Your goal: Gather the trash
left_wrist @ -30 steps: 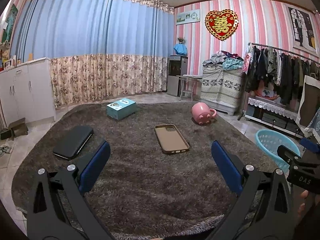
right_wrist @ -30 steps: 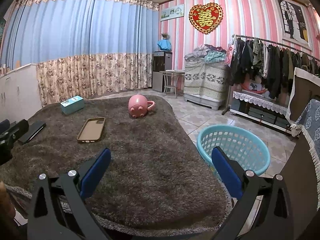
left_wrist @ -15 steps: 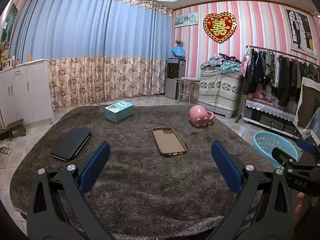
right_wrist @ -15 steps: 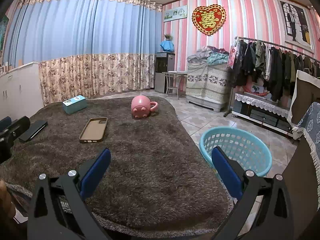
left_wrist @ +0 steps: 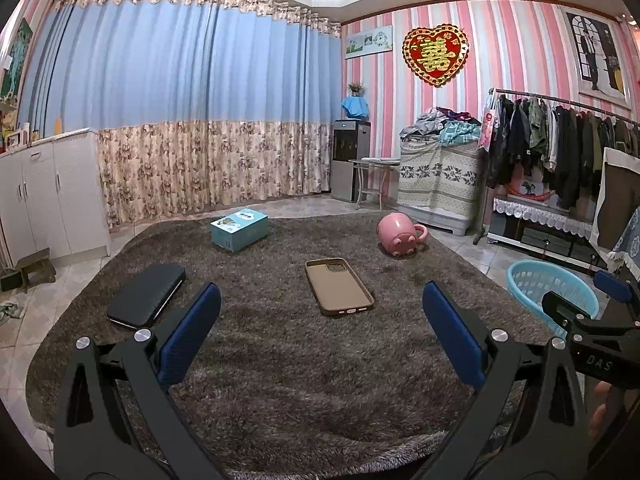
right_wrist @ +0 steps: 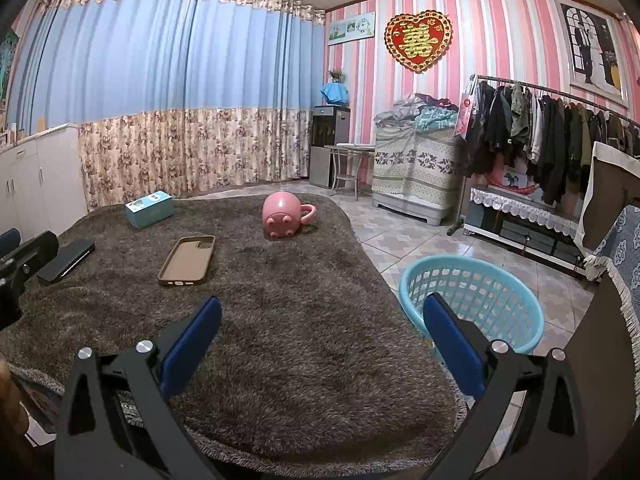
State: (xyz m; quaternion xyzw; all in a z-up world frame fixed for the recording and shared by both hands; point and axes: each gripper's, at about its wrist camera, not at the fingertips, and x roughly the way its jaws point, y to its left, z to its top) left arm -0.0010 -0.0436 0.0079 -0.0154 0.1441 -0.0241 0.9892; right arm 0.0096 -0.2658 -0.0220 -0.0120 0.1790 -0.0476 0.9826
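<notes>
On a shaggy brown rug (left_wrist: 304,380) (right_wrist: 312,336) lie a brown phone case (left_wrist: 338,286) (right_wrist: 187,260), a pink pig-shaped mug on its side (left_wrist: 398,236) (right_wrist: 285,220), a teal box (left_wrist: 240,229) (right_wrist: 149,208) and a black flat case (left_wrist: 147,295) (right_wrist: 66,261). A light blue plastic basket (right_wrist: 472,300) (left_wrist: 550,286) stands on the tiled floor to the rug's right. My left gripper (left_wrist: 320,328) hovers open over the rug's near part, holding nothing. My right gripper (right_wrist: 320,332) is open too, between the rug's right edge and the basket.
A clothes rack (right_wrist: 552,136) and a low shelf line the right wall. A covered cabinet (right_wrist: 416,168), small table and water dispenser (right_wrist: 328,148) stand at the back. White cupboards (left_wrist: 44,200) are at the left. A chair with blue cloth (right_wrist: 616,264) sits near right.
Both grippers have tilted or lifted slightly, so the rug items sit lower in view. Nothing on the rug has moved. Both stay open.
</notes>
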